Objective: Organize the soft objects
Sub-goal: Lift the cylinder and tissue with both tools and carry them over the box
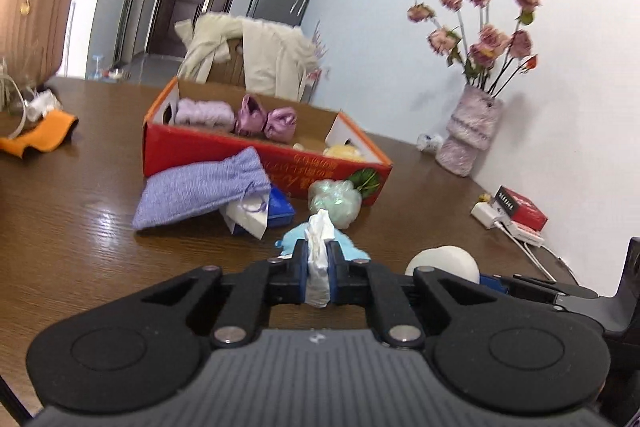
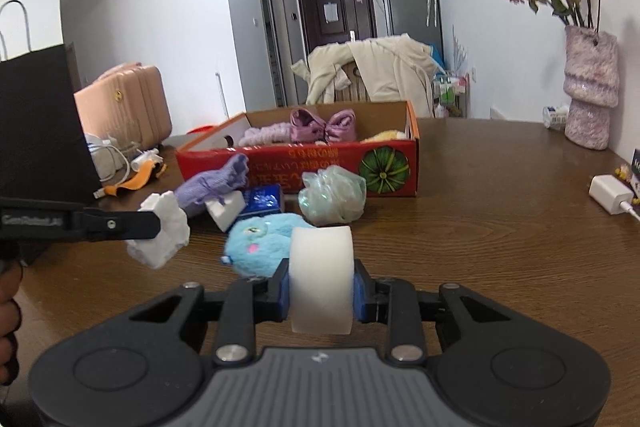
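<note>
Left hand-held gripper (image 1: 319, 269): jaws clamped on a crumpled white tissue wad (image 1: 319, 251), which stands up between the blue pads, lifted clear of the table (image 1: 80, 227). Right hand-held gripper (image 2: 321, 291): jaws pressed on a white foam ball (image 2: 321, 279), squeezed flat-sided into a drum shape, also off the table.

Key relation: red cardboard box (image 1: 256, 163), open-topped, lies at 12 o'clock from both grippers, far side of the loose pile. From the left wrist its long axis runs 10 to 4 o'clock; from the right wrist, roughly 9 to 3. Neither hand looks clearly nearer; my read is both carry forward over the pile and up past the near wall.

Inside the box: lilac knit roll (image 1: 204, 113), 2 satin pink bundles (image 1: 264, 119), something pale yellow and fuzzy at the right end.

Still out, between grippers and box:
- lavender drawstring pouch (image 1: 200, 187), woven, limp, at 11 o'clock
- blue tissue pack (image 1: 280, 209), half under the pouch
- pale green mesh puff (image 1: 334, 201), crinkly, against the box wall
- blue plush toy (image 2: 260, 243), furry, nearest, just behind the foam ball
</note>
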The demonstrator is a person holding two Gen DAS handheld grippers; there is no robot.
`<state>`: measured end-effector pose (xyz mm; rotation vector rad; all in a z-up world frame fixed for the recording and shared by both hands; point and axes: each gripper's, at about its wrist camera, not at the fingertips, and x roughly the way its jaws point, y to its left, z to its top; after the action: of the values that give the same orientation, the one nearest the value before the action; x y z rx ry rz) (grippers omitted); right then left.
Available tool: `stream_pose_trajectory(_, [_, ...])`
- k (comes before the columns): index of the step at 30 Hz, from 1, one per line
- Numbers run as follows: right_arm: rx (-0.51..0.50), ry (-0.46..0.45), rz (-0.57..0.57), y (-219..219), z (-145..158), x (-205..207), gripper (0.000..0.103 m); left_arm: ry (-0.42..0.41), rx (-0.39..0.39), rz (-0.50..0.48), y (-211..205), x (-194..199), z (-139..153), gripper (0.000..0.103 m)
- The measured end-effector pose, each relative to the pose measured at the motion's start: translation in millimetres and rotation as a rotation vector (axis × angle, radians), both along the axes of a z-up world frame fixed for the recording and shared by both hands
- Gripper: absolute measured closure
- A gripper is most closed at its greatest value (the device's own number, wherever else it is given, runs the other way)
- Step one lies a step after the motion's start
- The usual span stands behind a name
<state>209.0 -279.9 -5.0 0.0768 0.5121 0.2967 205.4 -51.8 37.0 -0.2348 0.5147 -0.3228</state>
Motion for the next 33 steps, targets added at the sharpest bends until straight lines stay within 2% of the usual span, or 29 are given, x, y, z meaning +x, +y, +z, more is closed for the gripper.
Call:
stream_pose_trajectory(9, [0.013, -0.056, 0.007, 3, 16, -36, 0.075, -0.049, 0.011, 0.005, 1, -30, 18, 0.093])
stream_pose_trajectory(17, [0.015, -0.068, 0.002, 2, 20, -34, 0.074, -0.061, 0.022, 0.013, 3, -16, 23, 0.093])
stream_pose_trajectory(24, [-0.003, -0.101, 0.024, 3, 39, 2, 0.074, -0.109, 0.063, 0.000, 2, 32, 44, 0.093])
stream_pose_trajectory(33, [-0.001, -0.146, 0.054, -1, 82, 101, 0.075, -0.090, 0.125, 0.046, 22, 149, 62, 0.093])
